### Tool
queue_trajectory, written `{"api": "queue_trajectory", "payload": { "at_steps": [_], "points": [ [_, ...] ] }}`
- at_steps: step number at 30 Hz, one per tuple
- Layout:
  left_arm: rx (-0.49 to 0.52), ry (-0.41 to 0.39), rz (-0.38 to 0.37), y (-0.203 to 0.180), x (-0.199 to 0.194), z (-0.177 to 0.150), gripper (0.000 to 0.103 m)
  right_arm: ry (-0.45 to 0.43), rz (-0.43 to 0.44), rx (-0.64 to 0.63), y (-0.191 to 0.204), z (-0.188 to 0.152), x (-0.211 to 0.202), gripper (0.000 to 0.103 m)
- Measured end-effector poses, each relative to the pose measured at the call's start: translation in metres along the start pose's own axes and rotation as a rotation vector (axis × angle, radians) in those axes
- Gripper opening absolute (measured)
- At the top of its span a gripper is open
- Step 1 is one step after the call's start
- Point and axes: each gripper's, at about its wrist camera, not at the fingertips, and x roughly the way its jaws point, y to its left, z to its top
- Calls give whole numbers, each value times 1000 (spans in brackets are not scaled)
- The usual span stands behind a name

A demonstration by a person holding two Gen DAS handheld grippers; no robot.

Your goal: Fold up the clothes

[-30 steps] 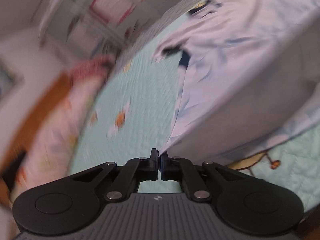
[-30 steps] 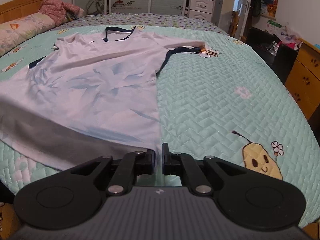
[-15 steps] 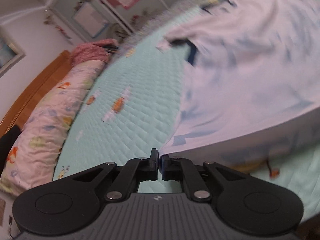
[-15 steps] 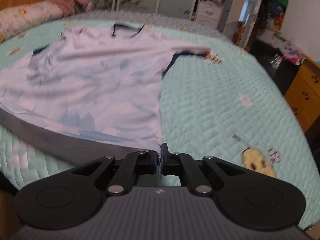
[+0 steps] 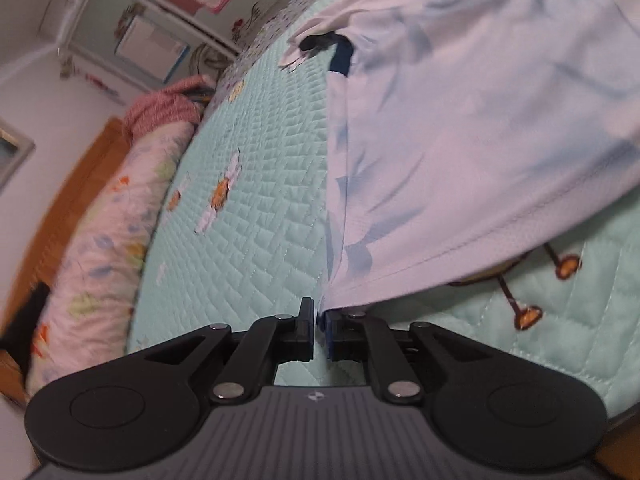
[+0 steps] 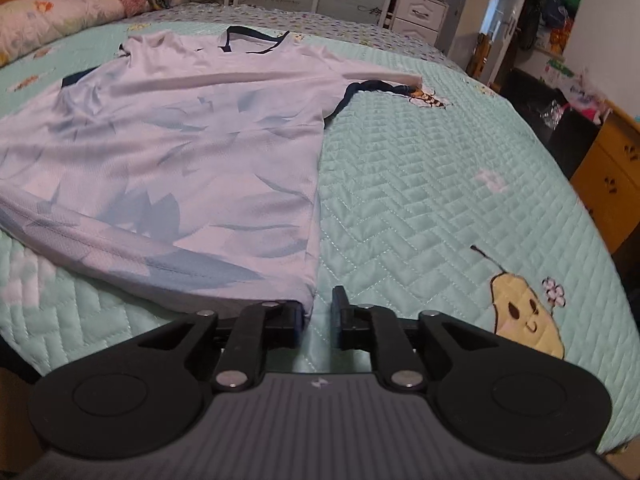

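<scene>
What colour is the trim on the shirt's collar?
Dark navy trim on the pale lavender short-sleeved shirt, clearest in the right wrist view.

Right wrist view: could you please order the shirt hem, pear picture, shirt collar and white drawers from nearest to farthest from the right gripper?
From the right gripper:
1. Shirt hem, just left of the fingers.
2. Pear picture, on the quilt, right.
3. Shirt collar, far end of the shirt.
4. White drawers, beyond the bed.

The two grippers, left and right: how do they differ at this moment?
The left gripper has its fingers shut on the shirt hem corner, lifting it off the quilt. The right gripper has its fingers apart; the other corner lies slack against one finger. Both sit at the hem, low over the quilt.
</scene>
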Motion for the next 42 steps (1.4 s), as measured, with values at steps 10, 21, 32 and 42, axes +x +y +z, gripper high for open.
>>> {"api": "queue_trajectory", "payload": {
  "at_steps": [10, 21, 32, 42],
  "points": [
    [104, 2, 87, 7, -9, -4, 65, 22, -5, -22, -18, -5, -7, 59],
    [-149, 44, 32, 52, -41, -16, 79, 131, 137, 111, -50, -2, -20, 64],
    [-149, -254, -280, 22, -100, 52, 79, 198, 91, 78, -45, 9, -10, 65],
    [-67, -256, -428, -23, -93, 89, 79, 295, 75, -8, -45, 35, -27, 66]
  ]
}}
